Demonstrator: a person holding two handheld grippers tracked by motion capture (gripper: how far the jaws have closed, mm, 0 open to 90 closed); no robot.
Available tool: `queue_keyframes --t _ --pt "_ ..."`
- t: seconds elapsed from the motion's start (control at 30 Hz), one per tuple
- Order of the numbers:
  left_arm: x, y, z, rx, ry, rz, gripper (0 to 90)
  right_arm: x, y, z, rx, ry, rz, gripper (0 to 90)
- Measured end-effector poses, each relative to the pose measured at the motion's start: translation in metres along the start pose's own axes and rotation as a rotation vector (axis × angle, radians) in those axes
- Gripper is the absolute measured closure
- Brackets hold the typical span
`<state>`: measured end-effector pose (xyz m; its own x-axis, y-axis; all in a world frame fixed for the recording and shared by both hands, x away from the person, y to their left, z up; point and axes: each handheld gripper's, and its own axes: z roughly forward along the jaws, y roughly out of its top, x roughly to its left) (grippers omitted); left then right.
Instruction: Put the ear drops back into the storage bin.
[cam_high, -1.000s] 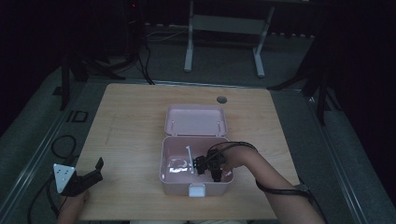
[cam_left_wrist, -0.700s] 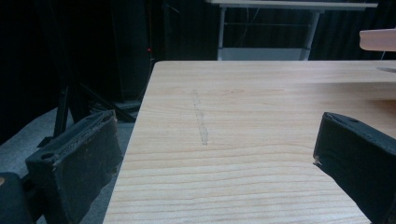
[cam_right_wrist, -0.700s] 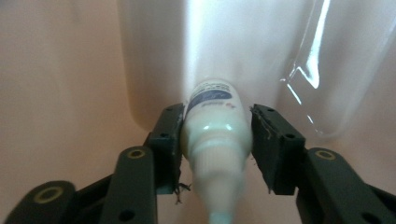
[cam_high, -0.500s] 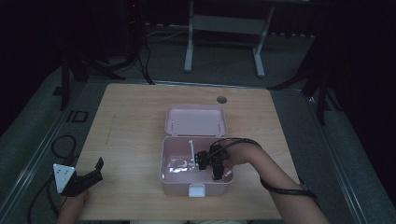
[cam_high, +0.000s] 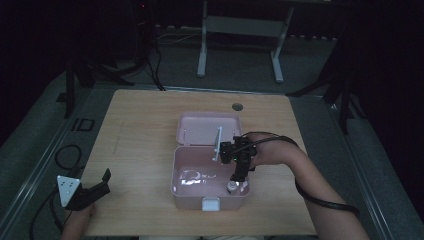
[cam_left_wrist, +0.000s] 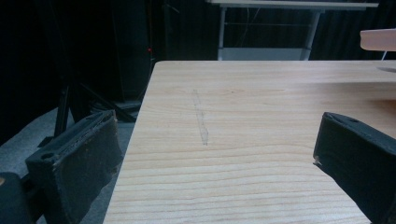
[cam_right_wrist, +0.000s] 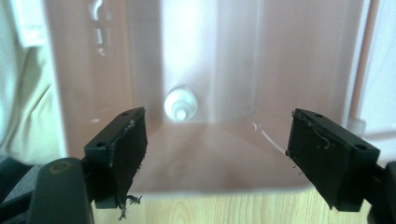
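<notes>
I see my right gripper (cam_high: 239, 176) over the pink box (cam_high: 182, 192), jaws spread wide w/ nothing between them. The box sits mid surface (cam_high: 140, 140), lid (cam_high: 200, 127) flipped open toward 12 o'clock. A small white bottle (cam_high: 231, 187) stands in the box's 4 o'clock corner, just under the gripper tips; in the right gripper view it (cam_right_wrist: 180, 104) shows between the jaws but farther off, not touched. My left gripper (cam_high: 95, 190) rests at the surface's 8 o'clock edge, well apart from the box, jaws spread, holding nothing.

Dim, perhaps underexposed, dark surroundings
</notes>
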<state>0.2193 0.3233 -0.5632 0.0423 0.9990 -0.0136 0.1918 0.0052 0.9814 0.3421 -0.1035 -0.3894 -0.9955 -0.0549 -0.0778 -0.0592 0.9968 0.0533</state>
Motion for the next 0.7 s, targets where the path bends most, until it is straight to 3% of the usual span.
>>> queue_keyframes --t 0.2,0.33,0.63,0.7 --pt "0.0 0.0 0.0 0.001 -0.001 0.0 1.0 -0.004 -0.017 -0.015 -0.048 -0.004 0.019 14.8" --pt "0.0 0.0 0.0 -0.001 -0.001 0.001 1.0 -0.005 -0.03 -0.019 -0.049 -0.015 0.042 14.8" --pt "0.0 0.0 0.0 -0.001 0.0 0.0 0.9 -0.007 -0.062 -0.014 -0.053 -0.03 0.1 15.0" --pt "0.0 0.0 0.0 -0.003 0.001 0.001 1.0 -0.008 -0.077 -0.006 -0.057 -0.03 0.13 14.9"
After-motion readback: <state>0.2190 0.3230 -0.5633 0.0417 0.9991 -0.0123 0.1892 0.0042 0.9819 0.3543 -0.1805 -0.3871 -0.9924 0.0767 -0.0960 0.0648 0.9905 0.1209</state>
